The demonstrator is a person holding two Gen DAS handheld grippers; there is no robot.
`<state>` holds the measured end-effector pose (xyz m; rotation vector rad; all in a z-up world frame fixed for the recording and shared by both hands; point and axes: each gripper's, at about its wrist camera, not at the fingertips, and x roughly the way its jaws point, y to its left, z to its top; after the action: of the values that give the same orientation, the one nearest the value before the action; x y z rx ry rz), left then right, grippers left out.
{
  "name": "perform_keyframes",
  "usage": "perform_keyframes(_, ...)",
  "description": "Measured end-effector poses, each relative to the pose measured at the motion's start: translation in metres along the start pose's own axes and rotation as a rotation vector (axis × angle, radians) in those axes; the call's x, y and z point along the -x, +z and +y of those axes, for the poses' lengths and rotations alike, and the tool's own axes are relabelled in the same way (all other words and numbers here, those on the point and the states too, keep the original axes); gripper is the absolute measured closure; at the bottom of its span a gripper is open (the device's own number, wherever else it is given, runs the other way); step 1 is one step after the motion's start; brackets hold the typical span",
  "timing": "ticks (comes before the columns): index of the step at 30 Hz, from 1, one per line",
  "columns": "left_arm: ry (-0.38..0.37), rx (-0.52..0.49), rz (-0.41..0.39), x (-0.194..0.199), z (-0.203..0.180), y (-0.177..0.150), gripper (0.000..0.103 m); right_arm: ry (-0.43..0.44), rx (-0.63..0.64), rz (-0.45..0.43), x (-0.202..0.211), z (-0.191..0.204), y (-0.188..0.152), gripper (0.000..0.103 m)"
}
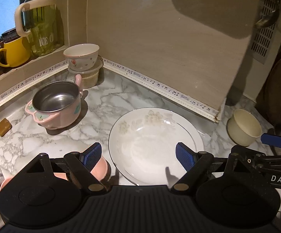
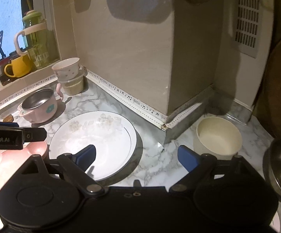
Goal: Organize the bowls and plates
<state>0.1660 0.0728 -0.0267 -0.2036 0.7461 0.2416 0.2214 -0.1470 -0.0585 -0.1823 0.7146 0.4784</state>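
A white floral plate lies on the marble counter. My left gripper is open and empty just above the plate's near edge. My right gripper is open and empty over the counter between the plate and a cream bowl. A pink bear-shaped dish sits left of the plate. A pink steel-lined pot stands further left. A floral bowl rests on a lidded plastic tub in the corner.
A tiled column juts out behind the plate. A yellow mug and a green jar stand on the window sill. A steel lid is at the far right, a wooden board behind it.
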Motion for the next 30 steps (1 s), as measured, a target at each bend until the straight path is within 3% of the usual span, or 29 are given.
perform_keyframes(4, -0.014, 0.015, 0.038, -0.024, 0.01, 0.007, 0.019, 0.018, 0.023, 0.029, -0.023, 0.002, 0.007, 0.013)
perform_keyframes(9, -0.018, 0.071, 0.132, -0.066, 0.027, 0.018, 0.02, 0.043, -0.026, 0.113, -0.061, -0.005, 0.013, 0.026)
perform_keyframes(14, -0.003, 0.087, 0.174, -0.1, 0.038, 0.023, 0.02, 0.048, -0.064, 0.195, -0.093, -0.011, 0.014, 0.035)
perform_keyframes(25, 0.001, 0.162, 0.243, -0.141, 0.051, 0.027, 0.064, 0.073, -0.183, 0.31, -0.124, -0.025, 0.007, 0.065)
perform_keyframes(30, 0.015, 0.185, 0.26, -0.146, 0.053, 0.026, 0.073, 0.108, -0.236, 0.334, -0.127, -0.03, 0.003, 0.079)
